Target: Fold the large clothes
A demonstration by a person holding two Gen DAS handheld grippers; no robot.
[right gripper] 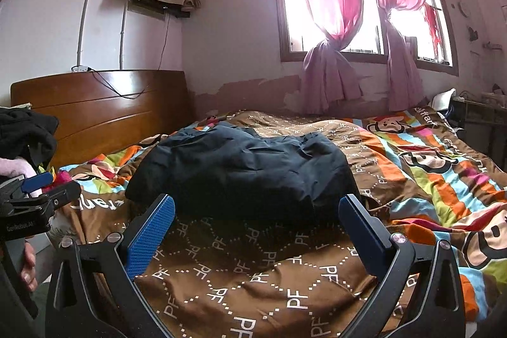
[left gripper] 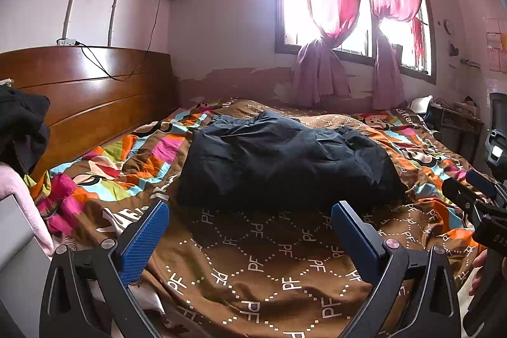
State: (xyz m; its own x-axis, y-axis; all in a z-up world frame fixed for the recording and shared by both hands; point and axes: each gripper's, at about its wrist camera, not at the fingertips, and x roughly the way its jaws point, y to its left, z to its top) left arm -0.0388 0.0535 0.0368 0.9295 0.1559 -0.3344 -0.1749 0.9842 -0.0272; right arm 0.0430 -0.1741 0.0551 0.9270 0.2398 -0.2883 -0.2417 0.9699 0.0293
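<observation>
Each hand-held gripper has a black frame with curved arms, silver round screws at the pivots and two blue fingers (left gripper: 144,238) with dotted ribbed pads. The left hand-held gripper (right gripper: 35,189), at the frame's left edge, bears small white lettering on its black body.

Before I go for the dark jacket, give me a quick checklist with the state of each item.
1. Left tongs open, nothing held: ok.
2. Right tongs open, nothing held: ok.
3. Jacket on the bedspread, ahead of both: ok.
4. Jacket spread flat: not ok, bunched.
5. Sleeves and collar findable: cannot tell.
6. Bare bedspread in front of it: ok.
</observation>
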